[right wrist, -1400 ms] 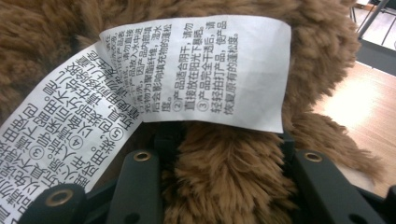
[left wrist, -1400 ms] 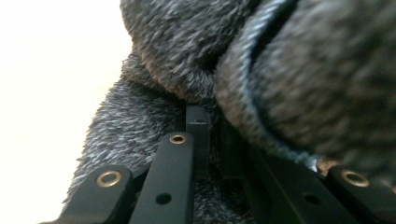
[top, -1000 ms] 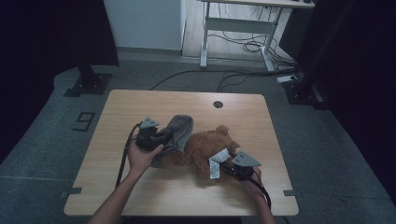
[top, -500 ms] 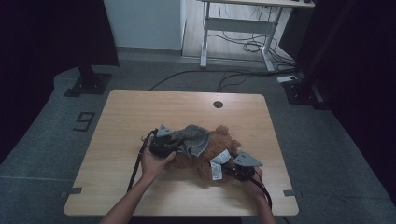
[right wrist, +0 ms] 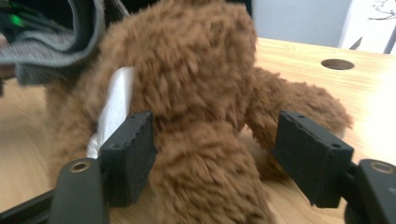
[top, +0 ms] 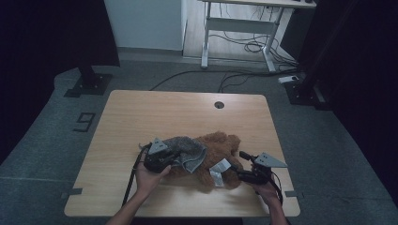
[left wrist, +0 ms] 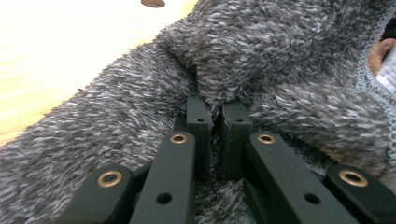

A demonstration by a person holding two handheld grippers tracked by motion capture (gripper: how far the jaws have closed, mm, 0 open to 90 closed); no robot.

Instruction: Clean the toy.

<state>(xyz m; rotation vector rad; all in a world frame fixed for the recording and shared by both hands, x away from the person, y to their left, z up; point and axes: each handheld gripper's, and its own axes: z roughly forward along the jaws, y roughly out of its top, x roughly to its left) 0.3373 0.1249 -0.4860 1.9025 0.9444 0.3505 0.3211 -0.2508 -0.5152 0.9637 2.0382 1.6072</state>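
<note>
Left gripper (top: 170, 158): jaws pinched tight on a fold of the grey fleece garment (top: 187, 151), pile bunched between the pads in the left gripper view (left wrist: 198, 122). Since a second ago this gripper has carried the garment rightward and down, so that the cloth, which then sat off the toy's left end, now drapes over the left part of the brown teddy bear (top: 220, 149). Judgement: the dressing step is under way; the garment is pulled onto the bear but not yet settled around it. The bear lies on its side on the wooden table (top: 141, 112), right of centre near the front edge, with a white tag (top: 219, 169) showing at its underside. Right gripper (top: 244, 166): jaws have just been opening and now stand wide. In the right gripper view a limb of the bear (right wrist: 205, 177) sits between the pads; the left pad (right wrist: 130, 154) is close against the fur, the right pad (right wrist: 310, 156) clearly apart from it, so nothing is clamped. Judgement: the bear has been released on this side, and only the left gripper's pull now acts on the cloth.
</note>
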